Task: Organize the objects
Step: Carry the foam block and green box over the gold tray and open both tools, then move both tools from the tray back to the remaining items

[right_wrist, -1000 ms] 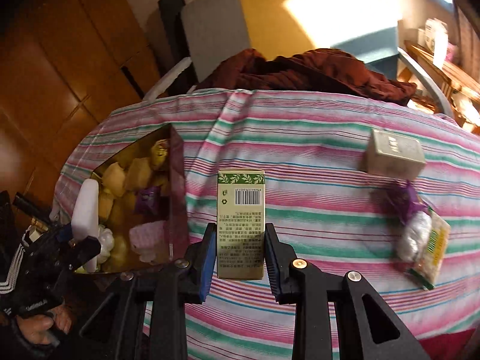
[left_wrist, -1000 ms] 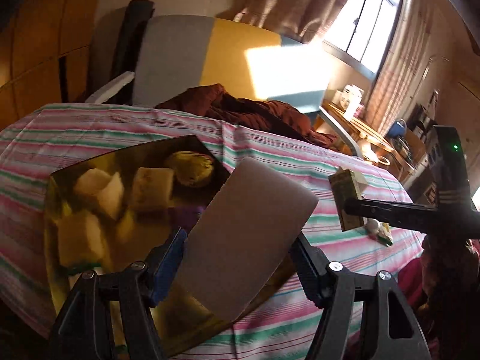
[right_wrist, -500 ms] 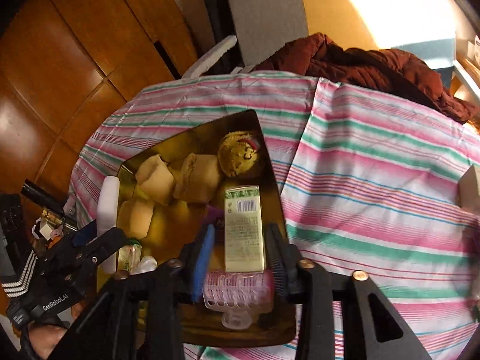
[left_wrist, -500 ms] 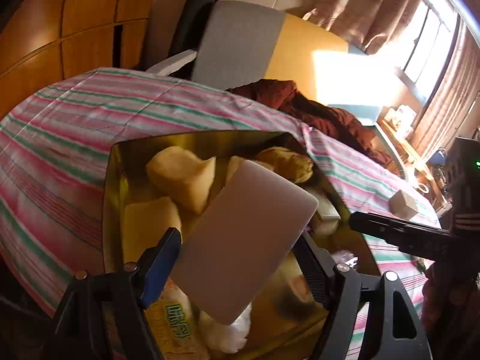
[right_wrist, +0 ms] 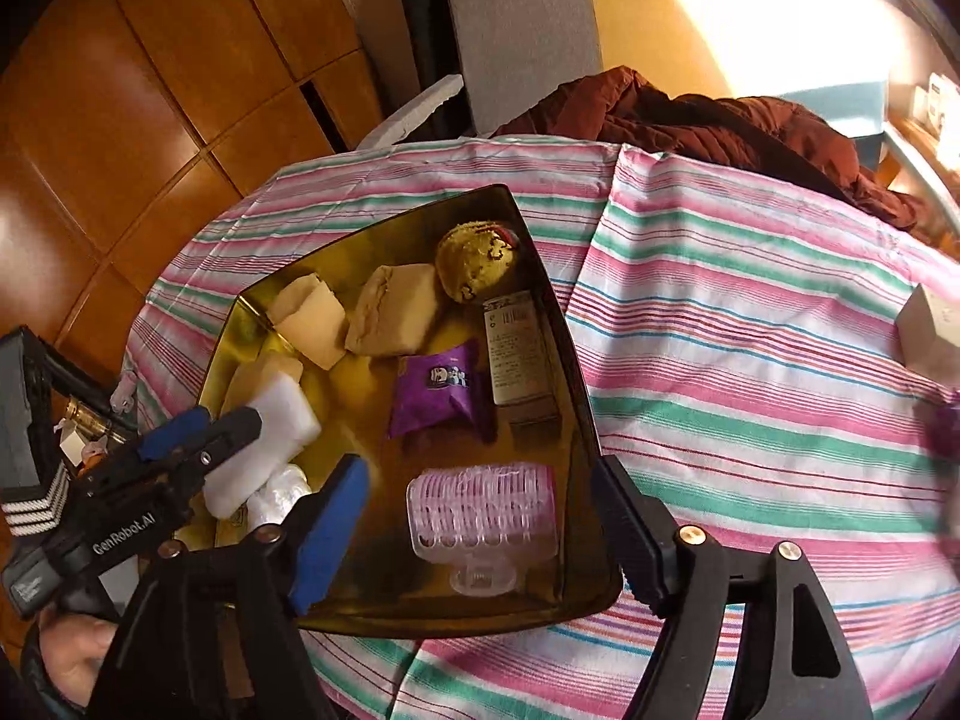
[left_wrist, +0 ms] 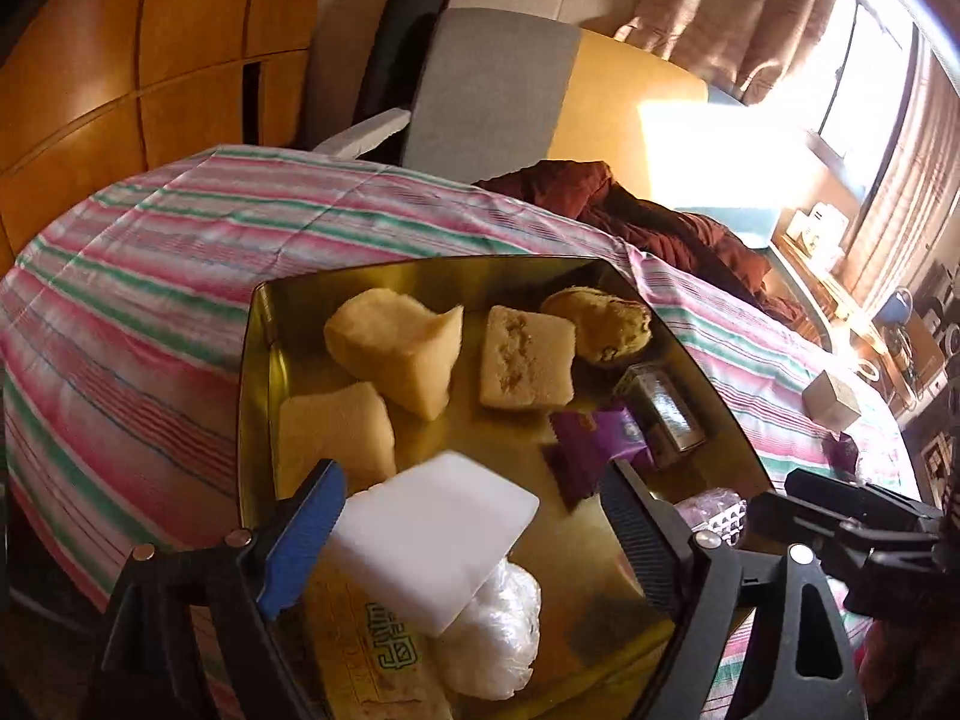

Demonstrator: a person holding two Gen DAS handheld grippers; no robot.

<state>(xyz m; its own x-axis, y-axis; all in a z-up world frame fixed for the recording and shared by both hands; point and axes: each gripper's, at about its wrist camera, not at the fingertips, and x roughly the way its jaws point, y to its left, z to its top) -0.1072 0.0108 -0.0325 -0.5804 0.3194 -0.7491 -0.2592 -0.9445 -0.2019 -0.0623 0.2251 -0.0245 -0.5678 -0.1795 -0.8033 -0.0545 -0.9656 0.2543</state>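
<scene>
A gold tray (left_wrist: 258,360) (right_wrist: 576,396) sits on the striped tablecloth and holds several items. My left gripper (left_wrist: 474,516) is open over its near end. A white block (left_wrist: 432,540) lies between its fingers, resting on a yellow packet (left_wrist: 372,648) and a white bag (left_wrist: 498,630). My right gripper (right_wrist: 480,516) is open and empty above the tray's near right part. The green-topped carton (right_wrist: 513,348) lies flat in the tray by its right wall, next to a purple packet (right_wrist: 438,390) and a pink hair roller (right_wrist: 480,510).
Several yellow sponge blocks (left_wrist: 390,354) and a round plush (right_wrist: 477,261) fill the tray's far end. A small beige box (right_wrist: 930,330) and a purple wrapper (right_wrist: 945,426) lie on the cloth to the right. A chair with a maroon garment (right_wrist: 690,114) stands behind the table.
My right gripper opened and dropped the carton into the tray. My left gripper lowered, opened and let the white block rest on the tray's contents.
</scene>
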